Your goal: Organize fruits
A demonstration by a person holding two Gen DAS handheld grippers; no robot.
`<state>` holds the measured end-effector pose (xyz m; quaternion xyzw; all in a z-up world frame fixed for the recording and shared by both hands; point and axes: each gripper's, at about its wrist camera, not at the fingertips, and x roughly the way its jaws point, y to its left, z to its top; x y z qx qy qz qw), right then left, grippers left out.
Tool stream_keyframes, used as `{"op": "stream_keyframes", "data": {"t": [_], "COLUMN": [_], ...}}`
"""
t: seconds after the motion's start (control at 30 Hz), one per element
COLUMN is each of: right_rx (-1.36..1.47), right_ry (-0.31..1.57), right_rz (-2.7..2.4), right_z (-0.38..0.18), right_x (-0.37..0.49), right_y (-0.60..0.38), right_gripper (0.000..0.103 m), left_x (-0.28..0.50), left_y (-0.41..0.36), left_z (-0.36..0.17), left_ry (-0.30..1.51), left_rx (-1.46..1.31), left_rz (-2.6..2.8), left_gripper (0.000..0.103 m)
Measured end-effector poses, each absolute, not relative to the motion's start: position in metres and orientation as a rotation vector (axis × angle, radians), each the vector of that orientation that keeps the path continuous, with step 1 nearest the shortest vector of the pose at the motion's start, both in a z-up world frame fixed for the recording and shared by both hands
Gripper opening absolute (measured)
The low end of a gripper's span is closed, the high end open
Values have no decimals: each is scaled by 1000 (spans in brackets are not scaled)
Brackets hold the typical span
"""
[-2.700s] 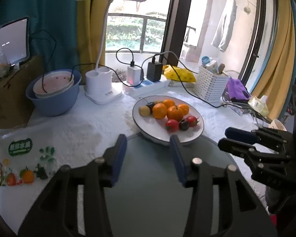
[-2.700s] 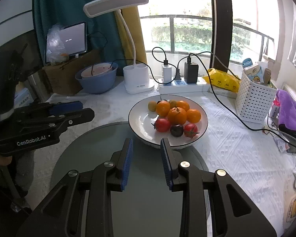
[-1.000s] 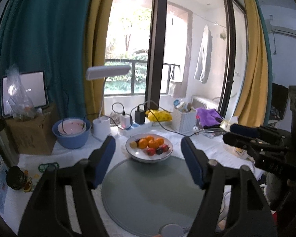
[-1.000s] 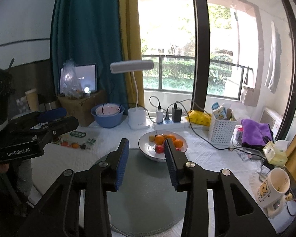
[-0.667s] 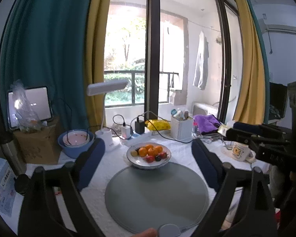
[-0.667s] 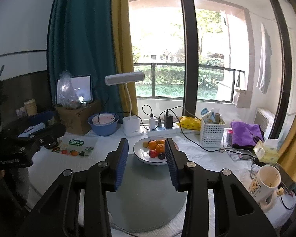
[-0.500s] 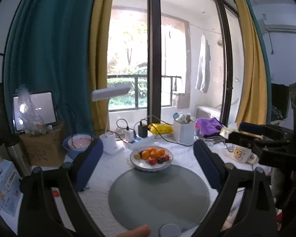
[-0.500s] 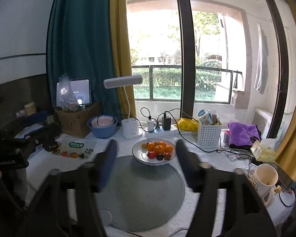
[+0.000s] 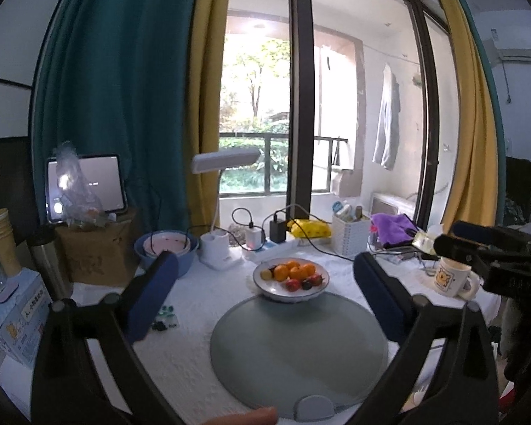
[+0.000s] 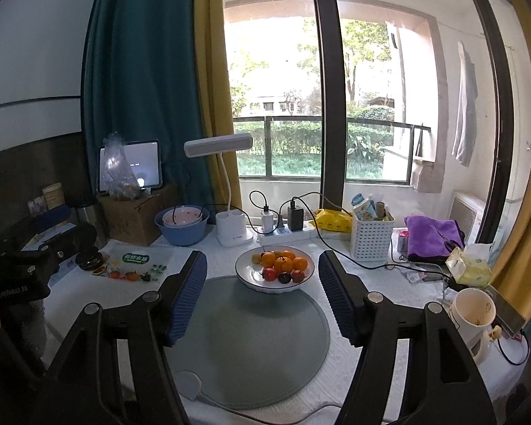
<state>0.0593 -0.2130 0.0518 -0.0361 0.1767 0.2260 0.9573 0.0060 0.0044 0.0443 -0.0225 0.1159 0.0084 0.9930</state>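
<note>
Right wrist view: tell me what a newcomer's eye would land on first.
The white plate of oranges and small red fruit stands out, sitting mid-table at the far edge of the round grey mat. The open right claw frames it with blue-padded fingers on either side, holding nothing. Behind, a white desk lamp rises before the bright balcony window.

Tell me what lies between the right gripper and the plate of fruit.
In the right wrist view, only the round grey mat lies between the open right gripper and the plate of fruit; that stretch of mat is bare, and the plate's near edge overlaps it.
</note>
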Motion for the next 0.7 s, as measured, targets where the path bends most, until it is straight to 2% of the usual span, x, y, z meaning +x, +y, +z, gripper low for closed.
{"op": "stream_keyframes", "data": {"t": [0.7], "right_rx": [-73], "right_ry": [366], "right_rz": [459], "right_z": [47], "right_x": [60], "right_y": [-214], "right_gripper": [69], "left_x": [5], "left_y": [6], "left_z": [45], "left_ry": [242], "left_rx": [-65], "left_rz": [15], "left_gripper": [100]}}
